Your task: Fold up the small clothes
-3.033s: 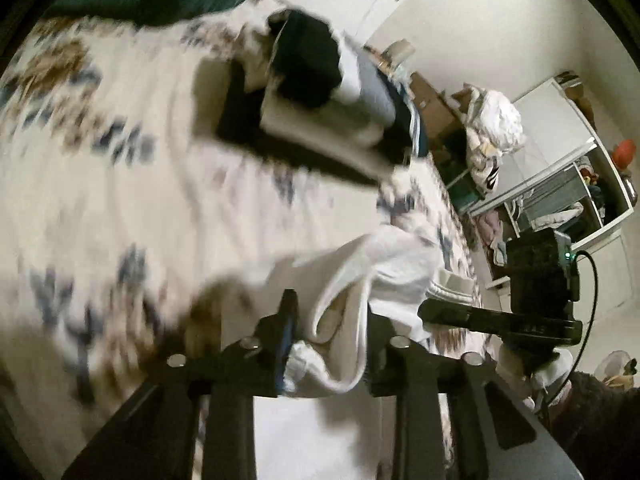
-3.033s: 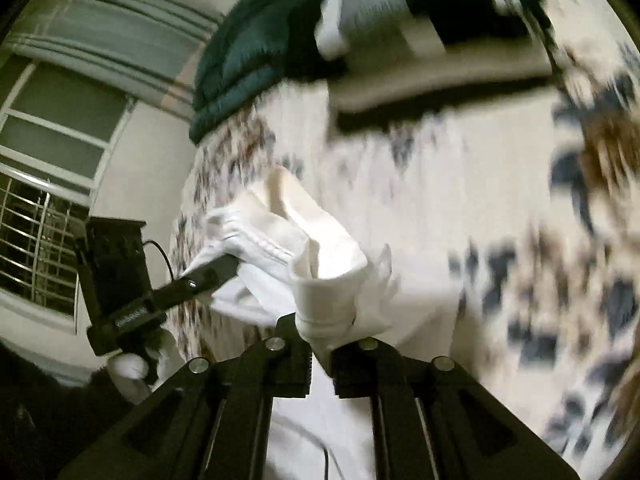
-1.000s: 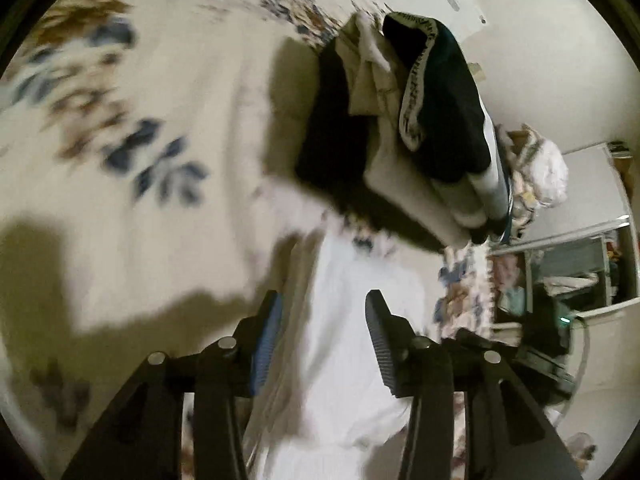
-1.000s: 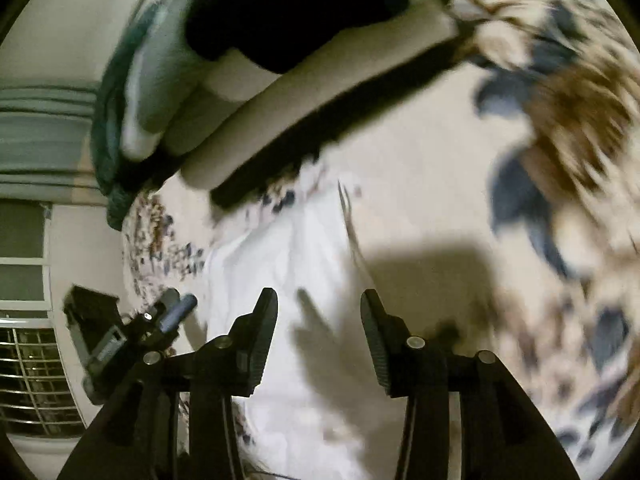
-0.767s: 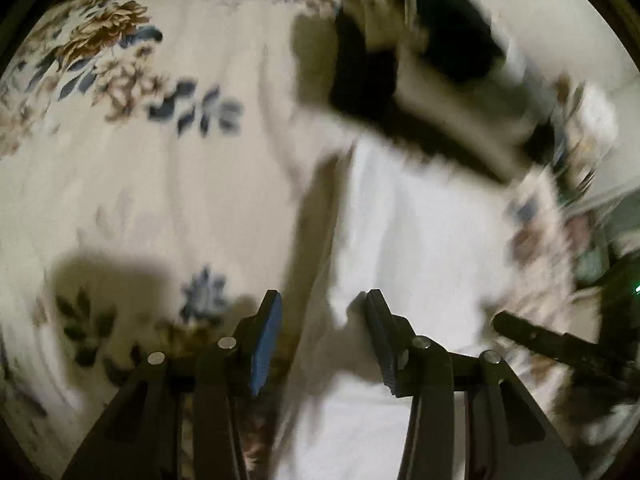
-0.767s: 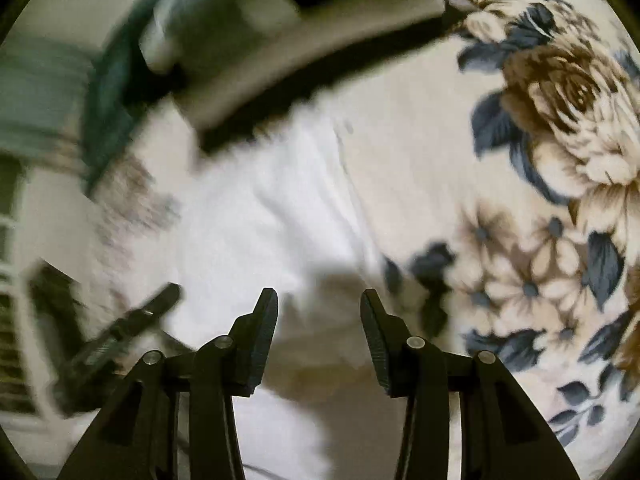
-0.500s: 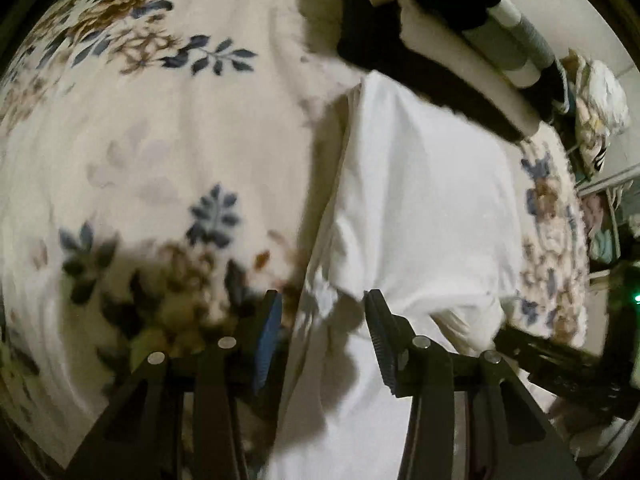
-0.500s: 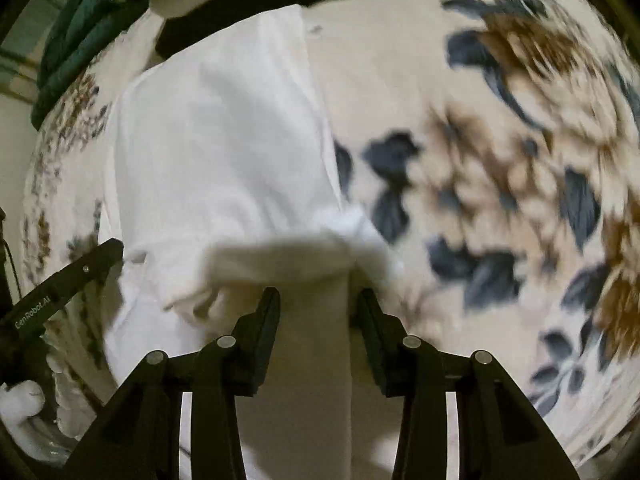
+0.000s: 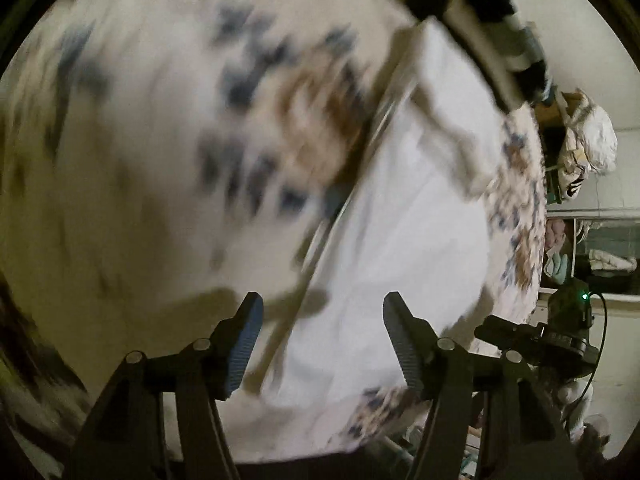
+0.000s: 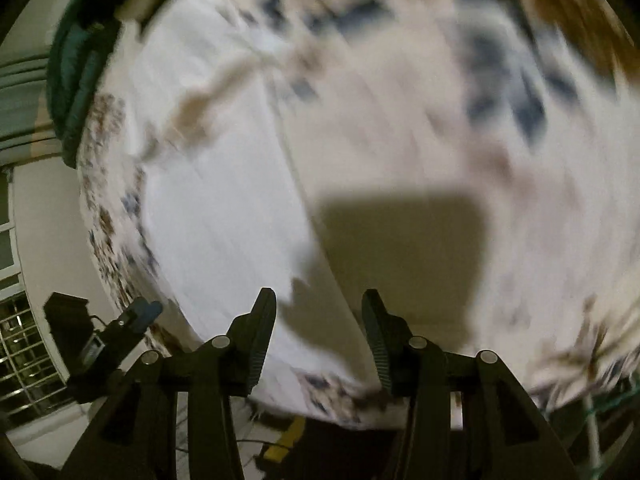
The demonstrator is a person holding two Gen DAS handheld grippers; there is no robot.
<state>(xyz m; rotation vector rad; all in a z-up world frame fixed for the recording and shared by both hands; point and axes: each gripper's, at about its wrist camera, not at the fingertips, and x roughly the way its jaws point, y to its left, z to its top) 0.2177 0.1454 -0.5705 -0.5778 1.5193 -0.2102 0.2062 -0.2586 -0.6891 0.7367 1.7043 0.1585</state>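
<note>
A white cloth (image 9: 400,216) is spread flat on the flowered bed (image 9: 140,140). Both pictures are badly smeared, so its edges and the flowers are hard to make out. The left tongs (image 9: 322,344) are opening above it, nothing gripped. The right tongs (image 10: 318,336) are opening too, empty. Dark clothes (image 9: 500,20) are cut off at the top.

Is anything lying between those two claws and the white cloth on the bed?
Nothing visible. The white cloth lies flat on the floral bedspread, bare beneath the left gripper, whose jaws are opening, and the right gripper. The clothes pile sits beyond its far end.
</note>
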